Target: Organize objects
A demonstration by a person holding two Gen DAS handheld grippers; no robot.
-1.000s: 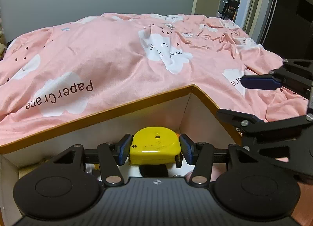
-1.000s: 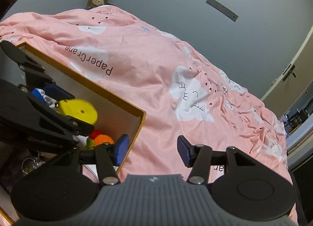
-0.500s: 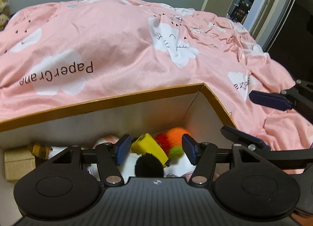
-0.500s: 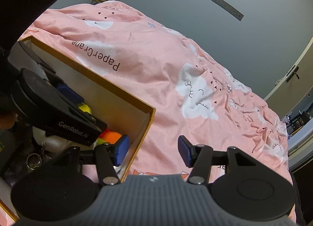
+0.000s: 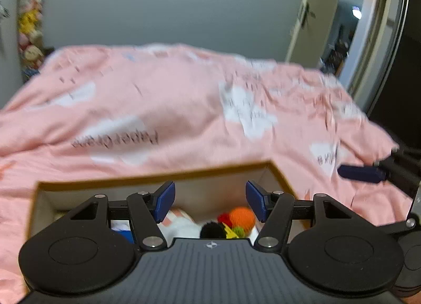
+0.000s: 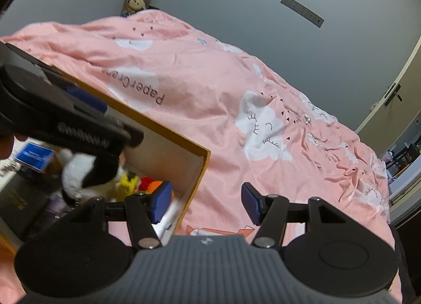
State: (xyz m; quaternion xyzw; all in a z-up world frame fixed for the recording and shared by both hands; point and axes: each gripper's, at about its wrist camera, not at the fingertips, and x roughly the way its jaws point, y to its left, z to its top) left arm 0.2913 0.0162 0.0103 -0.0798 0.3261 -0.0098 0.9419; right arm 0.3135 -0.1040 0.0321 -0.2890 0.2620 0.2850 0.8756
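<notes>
Your left gripper (image 5: 210, 200) stood wide apart with nothing between its blue pads (image 5: 165, 200), poised above the open cardboard box (image 5: 158, 175) on the pink duvet (image 5: 184, 99). Your right gripper (image 6: 206, 202) was spread just as wide and also empty, hovering over the box's near corner and the bedding beside it.

Looking past the left pads into the box, you had an orange yarn ball (image 5: 242, 218) touching a red one (image 5: 223, 216), a black pompom (image 5: 212, 229) just in front of them, a sliver of the yellow item (image 5: 228, 231) wedged between the pompom and the yarn balls, and a white-and-pink soft toy (image 5: 181, 221) to their left. From the right wrist view, a black-and-white plush (image 6: 84, 172) lay in the box under the left gripper's body, with a blue-labelled packet (image 6: 35, 155) farther left.

By the look of them, the yarn balls and plush were light and soft, so they would squash and spring under your pads; a hold across the middle of each ball seemed safest. The yellow item looked hard and smooth, likely heavier and more slippery, and best taken across its flat sides. The left view was blurred, so finer detail could not be told.
</notes>
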